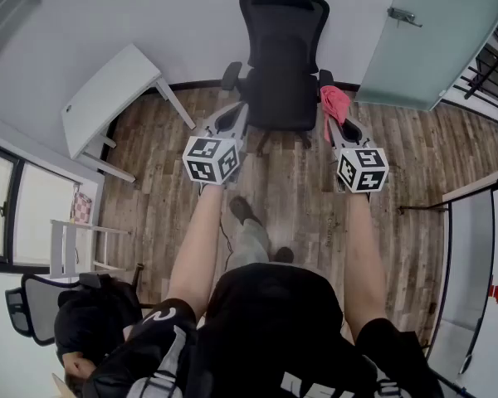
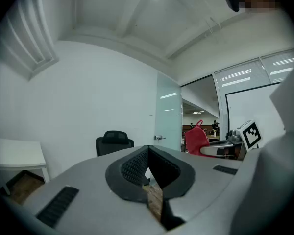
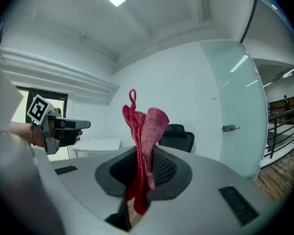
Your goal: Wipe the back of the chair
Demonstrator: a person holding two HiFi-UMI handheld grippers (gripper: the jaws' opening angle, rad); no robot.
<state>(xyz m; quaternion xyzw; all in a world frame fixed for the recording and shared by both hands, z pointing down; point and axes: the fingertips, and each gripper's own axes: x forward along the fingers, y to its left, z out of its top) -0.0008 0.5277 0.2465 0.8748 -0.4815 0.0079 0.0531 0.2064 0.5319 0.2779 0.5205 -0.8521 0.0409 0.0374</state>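
A red cloth [image 3: 148, 126] is being pinched in the closed fingers of the right gripper [image 1: 330, 127]. The left gripper [image 1: 232, 121] is being held shut and empty. The chair [image 1: 282, 73] is being faced just ahead, untouched. The narrowly gripped cloth could be pulled free if it is rubbed hard against the backrest.

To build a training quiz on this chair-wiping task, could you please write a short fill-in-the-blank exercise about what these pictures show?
The red cloth is clamped in the ____ hand-held gripper.
The left hand-held gripper, jaws together, holds ____.
The chair ahead is ____ in colour.
In the head view, the white table stands to the chair's ____.
Missing words: right; nothing; black; left.
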